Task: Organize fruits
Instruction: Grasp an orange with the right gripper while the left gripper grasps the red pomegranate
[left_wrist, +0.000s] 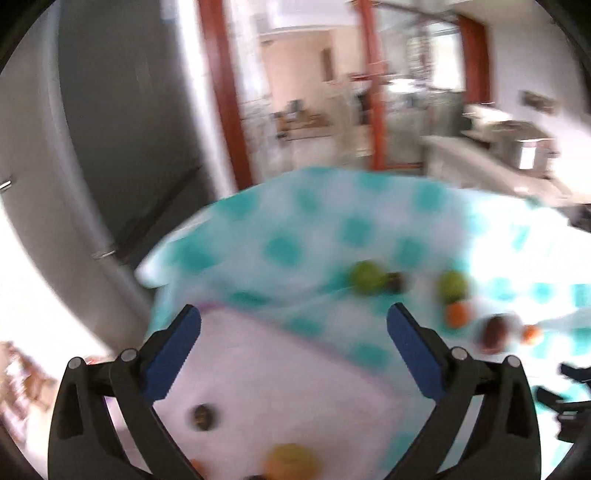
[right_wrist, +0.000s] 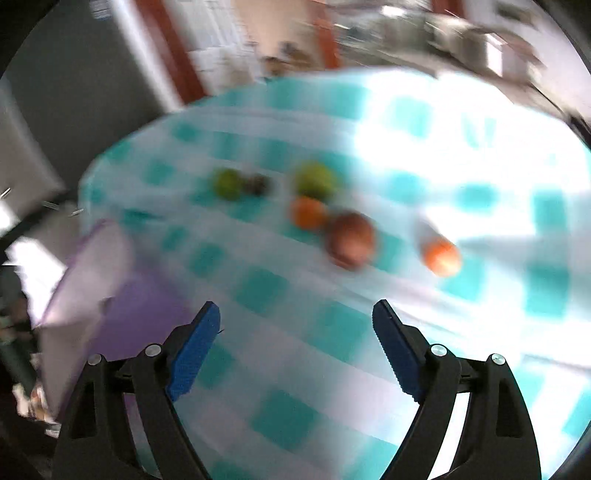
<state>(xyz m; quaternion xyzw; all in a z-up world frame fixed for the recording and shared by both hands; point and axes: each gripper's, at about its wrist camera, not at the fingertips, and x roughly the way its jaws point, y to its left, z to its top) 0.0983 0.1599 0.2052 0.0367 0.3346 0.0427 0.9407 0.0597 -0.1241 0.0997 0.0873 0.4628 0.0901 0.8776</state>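
Teal-checked cloth covers the tabletop (right_wrist: 288, 417). Both the left hand-held gripper (left_wrist: 293, 347) and the right hand-held gripper (right_wrist: 295, 350) are seen released, empty. Loose round fruits (right_wrist: 349, 238) lie centre-frame; some sit on a pale lilac tray (left_wrist: 280, 373) lower left. Blurred, hasty reaching could send fruit rolling off.

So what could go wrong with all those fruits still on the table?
1. The fruits are round and loose on the cloth: the red apple touches an orange, so grabbing one could send the other rolling.
2. The checked tablecloth is rumpled, and a fruit might roll along a fold.
3. Both pictures are very blurry, and both hand-held grippers, left and right, are open and empty; a hurried reach could miss.
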